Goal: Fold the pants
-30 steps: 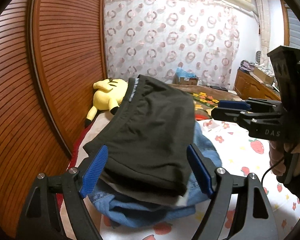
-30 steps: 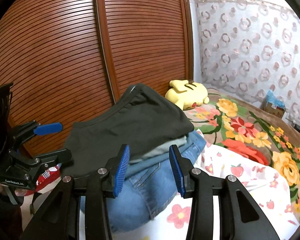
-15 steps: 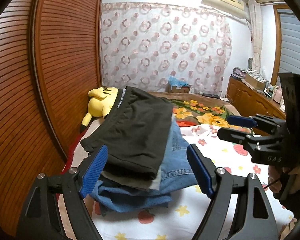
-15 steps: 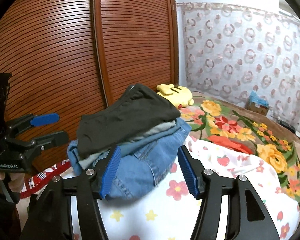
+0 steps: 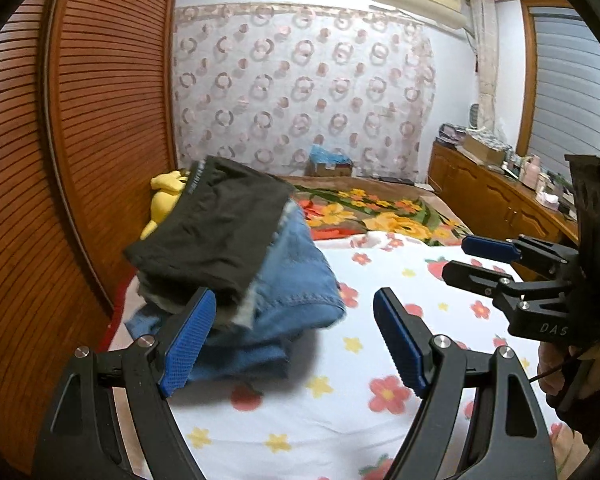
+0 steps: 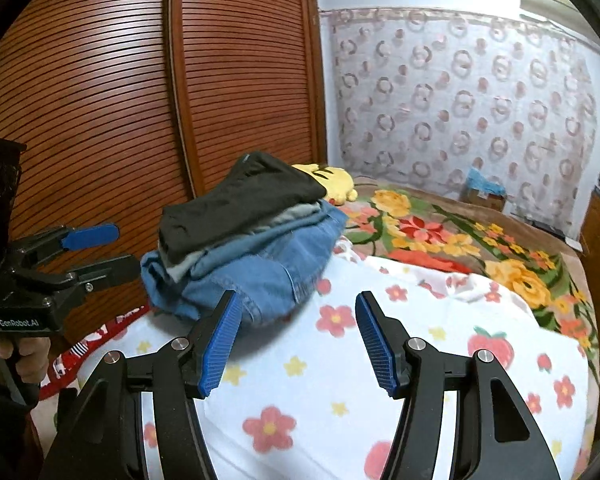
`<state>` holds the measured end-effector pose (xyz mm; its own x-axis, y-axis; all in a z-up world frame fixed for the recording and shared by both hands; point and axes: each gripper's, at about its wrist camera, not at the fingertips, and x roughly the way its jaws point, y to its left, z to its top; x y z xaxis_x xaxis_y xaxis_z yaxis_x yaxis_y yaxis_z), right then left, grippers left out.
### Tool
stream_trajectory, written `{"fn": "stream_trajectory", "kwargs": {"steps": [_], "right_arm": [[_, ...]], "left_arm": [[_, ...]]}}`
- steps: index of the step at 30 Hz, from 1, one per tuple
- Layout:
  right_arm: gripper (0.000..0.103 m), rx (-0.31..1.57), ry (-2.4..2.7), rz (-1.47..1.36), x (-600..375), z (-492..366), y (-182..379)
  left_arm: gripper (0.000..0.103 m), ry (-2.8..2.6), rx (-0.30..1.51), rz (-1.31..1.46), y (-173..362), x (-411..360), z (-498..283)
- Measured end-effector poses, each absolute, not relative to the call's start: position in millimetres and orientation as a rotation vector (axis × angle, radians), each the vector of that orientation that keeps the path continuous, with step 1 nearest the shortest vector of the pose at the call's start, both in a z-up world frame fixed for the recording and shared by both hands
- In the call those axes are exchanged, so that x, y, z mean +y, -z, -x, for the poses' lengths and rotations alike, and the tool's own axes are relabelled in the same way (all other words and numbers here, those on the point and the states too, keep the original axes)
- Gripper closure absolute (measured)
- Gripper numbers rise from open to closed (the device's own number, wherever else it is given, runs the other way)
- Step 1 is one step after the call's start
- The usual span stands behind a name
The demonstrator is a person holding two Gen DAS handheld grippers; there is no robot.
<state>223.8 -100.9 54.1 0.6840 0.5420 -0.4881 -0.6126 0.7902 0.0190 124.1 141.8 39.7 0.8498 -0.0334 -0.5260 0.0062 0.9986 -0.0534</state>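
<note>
Bed (image 6: 440, 340), white floral sheet. Stack of folded clothes at its left edge, by the slatted wooden doors (image 6: 100, 120): black pants (image 5: 216, 232) on top, a grey layer under them, blue jeans (image 6: 260, 272) at the bottom. Yellow plush (image 6: 336, 182) behind the stack.

Left gripper (image 5: 292, 340): jaws spread wide, nothing between the pads, stack just beyond its left finger.

Right gripper (image 6: 298, 338): jaws spread, lately opened further, empty, over bare sheet just right of the jeans.

Flowered blanket (image 6: 460, 240) farther up the bed.

Both tools back from the folded stack (image 6: 244, 236), right tool (image 6: 296, 336) wider.
</note>
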Motion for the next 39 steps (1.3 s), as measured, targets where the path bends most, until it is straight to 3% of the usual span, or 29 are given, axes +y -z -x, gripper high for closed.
{"fn": "stream_trajectory", "kwargs": {"steps": [6,8,13,39], "right_arm": [[0.040,0.485,-0.596,0.127,-119,-188,-56],[0.035,0.478,-0.571,0.123,-125,-174,-56],[0.032,0.469,-0.524,0.110,-138,-137,-54],[0.032,0.367,-0.248,0.038,-144,-4,-71]], "left_arm": [[0.021,0.064,0.562,0.039,-35,119,-109],[0.021,0.086,0.558,0.041,-34,111,-101],[0.021,0.132,0.549,0.029,-35,92,-82],[0.021,0.187,0.480,0.008,-58,38,-29]]}}
